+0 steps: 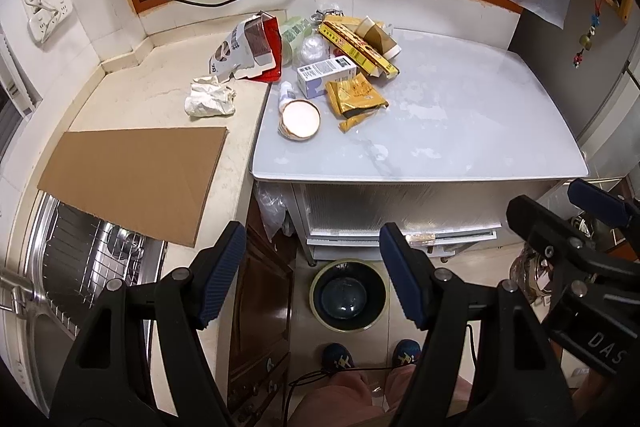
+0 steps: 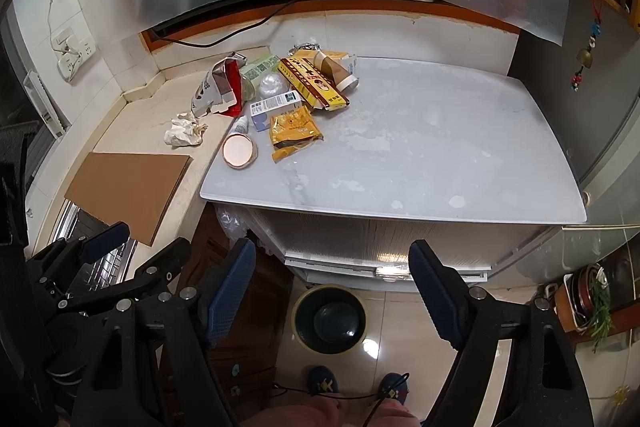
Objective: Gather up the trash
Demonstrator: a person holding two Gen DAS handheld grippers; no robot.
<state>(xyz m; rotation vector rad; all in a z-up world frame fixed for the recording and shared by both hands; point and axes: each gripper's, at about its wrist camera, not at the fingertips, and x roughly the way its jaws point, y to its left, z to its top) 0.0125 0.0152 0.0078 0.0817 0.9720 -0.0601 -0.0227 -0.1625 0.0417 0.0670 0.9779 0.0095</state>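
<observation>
Both grippers are hanging over the floor in front of the pale grey surface [image 1: 440,115], short of its near edge. The left gripper [image 1: 312,279] is standing wide open with nothing between its blue pads, and the right gripper [image 2: 332,291] is standing open just as wide and empty.

The trash is lying heaped at the far left corner of the surface: a yellow foil packet [image 1: 356,95], a small white box [image 1: 326,75], a long yellow carton [image 1: 358,47], a brown paper cup [image 1: 380,37] and a round lid [image 1: 300,119] nearest the edge (a little white bottle [image 1: 287,93] is touching it). A torn red-and-white carton [image 1: 250,51] and a crumpled paper [image 1: 209,97] are sitting on the adjoining beige counter, with a sheet of cardboard [image 1: 136,179] overhanging the sink rack [image 1: 92,251]. Below, a dark bin [image 1: 350,295] is standing on the floor, just beyond the person's shoes [image 1: 338,357].
</observation>
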